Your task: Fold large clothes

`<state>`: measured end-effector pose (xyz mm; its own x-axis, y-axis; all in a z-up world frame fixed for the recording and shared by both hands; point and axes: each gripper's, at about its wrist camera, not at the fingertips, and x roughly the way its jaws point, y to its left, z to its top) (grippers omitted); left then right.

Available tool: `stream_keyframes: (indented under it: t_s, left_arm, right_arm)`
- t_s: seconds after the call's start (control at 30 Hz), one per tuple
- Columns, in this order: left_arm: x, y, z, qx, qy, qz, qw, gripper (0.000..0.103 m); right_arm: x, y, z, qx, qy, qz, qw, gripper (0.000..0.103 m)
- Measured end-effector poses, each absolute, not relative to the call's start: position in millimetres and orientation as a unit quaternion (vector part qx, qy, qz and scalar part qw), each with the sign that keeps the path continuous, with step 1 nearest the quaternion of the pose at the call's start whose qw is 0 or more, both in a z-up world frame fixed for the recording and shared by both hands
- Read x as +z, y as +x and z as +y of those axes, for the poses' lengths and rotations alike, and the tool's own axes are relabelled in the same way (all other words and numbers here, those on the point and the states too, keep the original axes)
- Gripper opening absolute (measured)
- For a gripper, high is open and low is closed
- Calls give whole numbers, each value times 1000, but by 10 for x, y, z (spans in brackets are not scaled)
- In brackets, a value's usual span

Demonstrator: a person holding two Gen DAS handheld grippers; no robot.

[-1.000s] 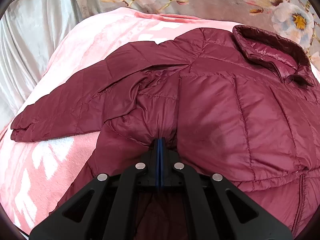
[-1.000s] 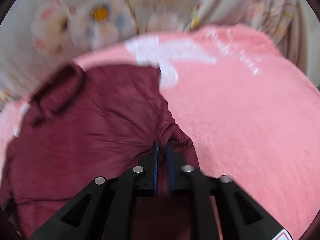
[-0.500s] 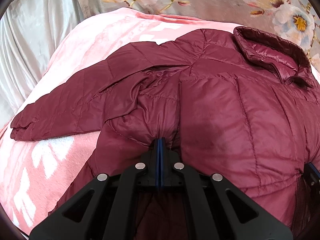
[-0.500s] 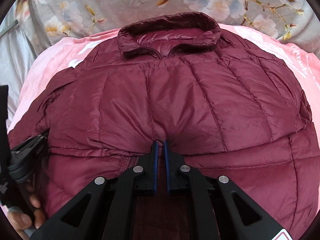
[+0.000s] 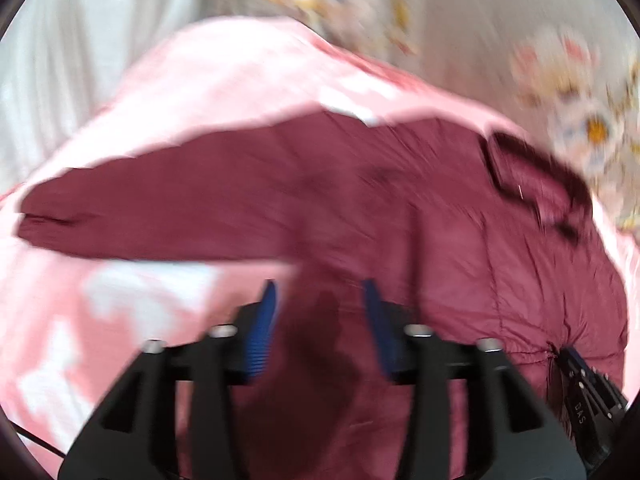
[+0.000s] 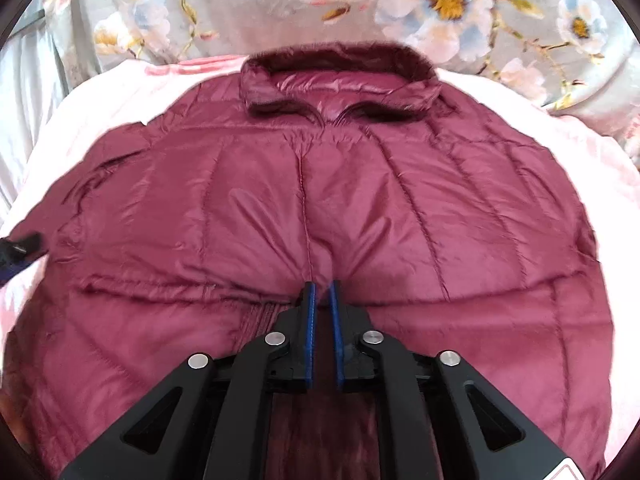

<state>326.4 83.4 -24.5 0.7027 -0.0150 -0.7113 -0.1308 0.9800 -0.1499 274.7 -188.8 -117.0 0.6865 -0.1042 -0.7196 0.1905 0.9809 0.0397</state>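
Your right tool (image 6: 322,286) pinches the jacket (image 6: 240,208) front to anchor it (left tool (image 5: 320,292) gapes empty) for folding.

So the bed (image 6: 600,184) is wearing a fuzzy pink blanket (image 5: 132,288) with white blotchy patches, and that's covering pretty much the whole top. A maroon puffer jacket (image 6: 248,208) is lying flat right on the blanket, front side up and zipped, collar (image 6: 340,80) pointing toward the far edge, where a grey floral sheet (image 6: 248,4) is hanging behind. One sleeve (image 5: 168,208) is stretching straight out to the left across the pink, cuff resting on the blanket. The left view is blurring badly, so finer detail there is anyone's guess.
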Motion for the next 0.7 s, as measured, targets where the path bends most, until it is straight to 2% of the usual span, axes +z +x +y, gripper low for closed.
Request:
stream_keyframes:
  t_s: [0.1, 0.13, 0.17, 0.3, 0.37, 0.43, 0.5, 0.53, 0.6, 0.63, 0.67, 0.7]
  left_arm:
    - [-78, 3142, 1449, 89, -104, 353, 926, 88]
    - [-69, 3143, 1747, 116, -108, 352, 922, 89]
    - [-84, 3157, 1974, 137, -113, 355, 918, 89]
    - [-335, 3250, 3010, 219, -180, 388, 877, 89]
    - [-455, 3271, 3325, 230, -222, 399, 859, 87]
    - [-551, 3292, 3535, 236, -251, 403, 848, 76]
    - [-597, 3336, 3596, 227, -263, 405, 846, 61]
    - [-617, 3386, 3592, 221, -266, 409, 844, 58]
    - [-635, 3471, 3547, 212, -262, 414, 846, 35]
    - [-622, 3525, 3494, 207, -251, 418, 848, 28]
    - [-604, 3566, 3439, 203, -243, 419, 851, 13]
    - [-545, 3625, 3356, 199, -232, 418, 855, 5]
  right_arm:
    - [-1016, 2413, -1702, -61, 58, 358, 930, 25]
    - [-995, 2326, -1638, -58, 54, 351, 933, 35]
    - [-984, 2217, -1553, -53, 47, 344, 936, 40]
    - [-1039, 1973, -1270, -46, 11, 338, 940, 41]
    - [-1094, 1930, -1178, -49, -9, 336, 941, 47]
    - [-1146, 1942, -1136, -57, -23, 345, 937, 49]
    - [-1152, 1957, -1148, -64, -21, 348, 935, 50]
    - [-1156, 1963, -1172, -68, -16, 350, 934, 51]
    - [-1155, 1949, -1228, -75, -3, 349, 934, 53]
    - [-1151, 1941, -1247, -78, 1, 347, 935, 55]
    - [-1143, 1930, -1264, -82, 6, 344, 935, 55]
    - [-1133, 1916, -1271, -85, 10, 341, 936, 56]
